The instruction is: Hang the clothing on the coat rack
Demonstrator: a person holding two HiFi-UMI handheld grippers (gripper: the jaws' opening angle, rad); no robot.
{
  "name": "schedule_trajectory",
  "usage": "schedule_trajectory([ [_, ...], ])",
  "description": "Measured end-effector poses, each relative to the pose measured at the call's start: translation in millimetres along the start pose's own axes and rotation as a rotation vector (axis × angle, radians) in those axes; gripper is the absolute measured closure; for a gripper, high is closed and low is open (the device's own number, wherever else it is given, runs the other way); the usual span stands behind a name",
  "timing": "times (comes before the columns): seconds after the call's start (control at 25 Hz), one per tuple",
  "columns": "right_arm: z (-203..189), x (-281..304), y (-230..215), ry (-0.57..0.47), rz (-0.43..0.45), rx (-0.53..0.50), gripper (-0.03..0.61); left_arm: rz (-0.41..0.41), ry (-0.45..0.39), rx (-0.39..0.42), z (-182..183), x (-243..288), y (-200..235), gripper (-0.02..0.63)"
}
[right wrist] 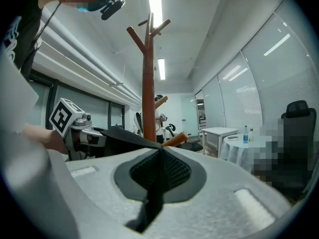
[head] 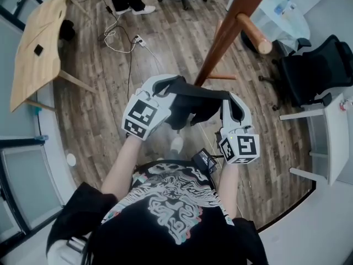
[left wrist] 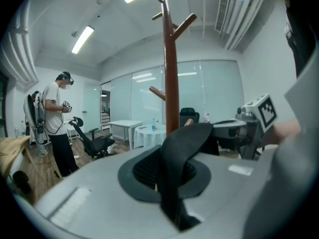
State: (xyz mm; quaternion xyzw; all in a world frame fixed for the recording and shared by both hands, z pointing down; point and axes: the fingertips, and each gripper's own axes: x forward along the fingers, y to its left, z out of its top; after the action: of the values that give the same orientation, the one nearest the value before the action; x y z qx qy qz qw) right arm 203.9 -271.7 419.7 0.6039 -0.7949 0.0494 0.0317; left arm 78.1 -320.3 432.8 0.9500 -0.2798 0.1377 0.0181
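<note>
A black garment (head: 194,105) hangs stretched between my two grippers, at chest height above the wooden floor. My left gripper (head: 167,86) is shut on its left end, and the cloth (left wrist: 180,148) is pinched between the jaws and folds up over them. At the garment's right end my right gripper (head: 228,101) is shut too, with a black strip (right wrist: 152,195) caught in the jaws. The brown coat rack (head: 229,29) stands just beyond the garment. Its trunk (left wrist: 171,78) rises straight ahead in the left gripper view, and its pegs (right wrist: 149,31) show high above in the right gripper view.
A light wooden table (head: 36,43) stands at the far left, with cables and a power strip (head: 129,40) on the floor beside it. A black office chair (head: 317,70) and a white desk (head: 333,131) are on the right. Another person (left wrist: 55,128) stands far off.
</note>
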Motion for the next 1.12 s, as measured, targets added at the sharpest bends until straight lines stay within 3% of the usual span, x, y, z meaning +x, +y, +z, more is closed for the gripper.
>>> schedule_trajectory([
  [0.64, -14.0, 28.7, -5.2, 0.018, 0.095, 0.026, 0.577, 0.062, 0.04, -0.028, -20.2, 11.7, 20.3, 0.607],
  [1.12, -36.1, 45.1, -10.4, 0.055, 0.11, 0.061, 0.577, 0.085, 0.063, -0.041, -35.2, 24.5, 34.0, 0.607],
])
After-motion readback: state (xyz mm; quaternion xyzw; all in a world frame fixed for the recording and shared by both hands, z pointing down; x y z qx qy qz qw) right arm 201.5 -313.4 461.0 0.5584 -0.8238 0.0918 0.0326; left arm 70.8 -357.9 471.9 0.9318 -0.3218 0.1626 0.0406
